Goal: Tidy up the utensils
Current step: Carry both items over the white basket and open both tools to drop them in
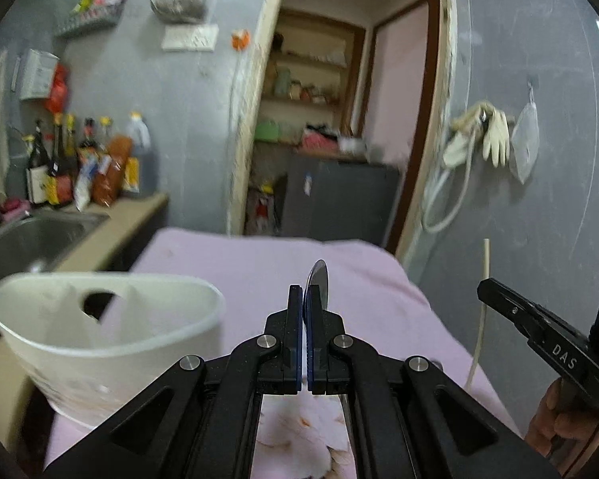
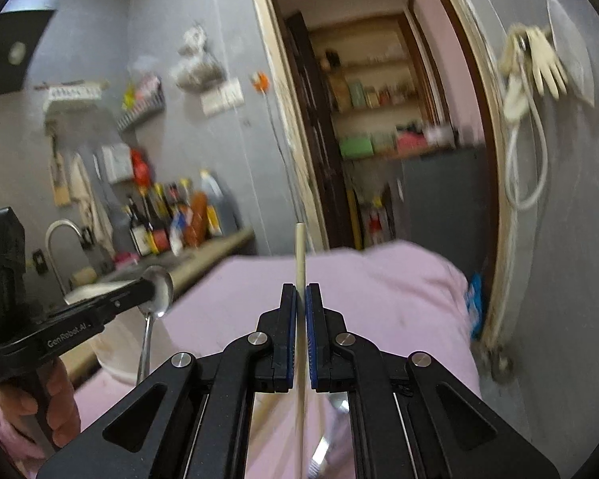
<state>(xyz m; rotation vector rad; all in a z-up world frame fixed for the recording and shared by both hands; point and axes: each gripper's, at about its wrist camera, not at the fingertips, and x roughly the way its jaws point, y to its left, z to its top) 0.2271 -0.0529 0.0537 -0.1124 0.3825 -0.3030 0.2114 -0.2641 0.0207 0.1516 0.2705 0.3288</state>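
My left gripper (image 1: 304, 291) is shut on a metal spoon (image 1: 318, 281), whose bowl sticks up past the fingertips; the spoon also shows in the right wrist view (image 2: 157, 293). A white plastic utensil holder (image 1: 100, 339) stands on the pink cloth just left of the left gripper. My right gripper (image 2: 301, 289) is shut on a cream chopstick (image 2: 300, 255) that stands upright between the pads. The chopstick also shows at the right of the left wrist view (image 1: 484, 299), beside the right gripper (image 1: 499, 291). Both grippers are held above the cloth.
The pink cloth (image 1: 259, 263) covers a table. A steel sink (image 1: 28, 239) and a counter with bottles (image 1: 84, 159) lie to the left. A doorway with shelves (image 1: 319, 119) is ahead. Gloves and a hose (image 1: 483, 135) hang on the right wall.
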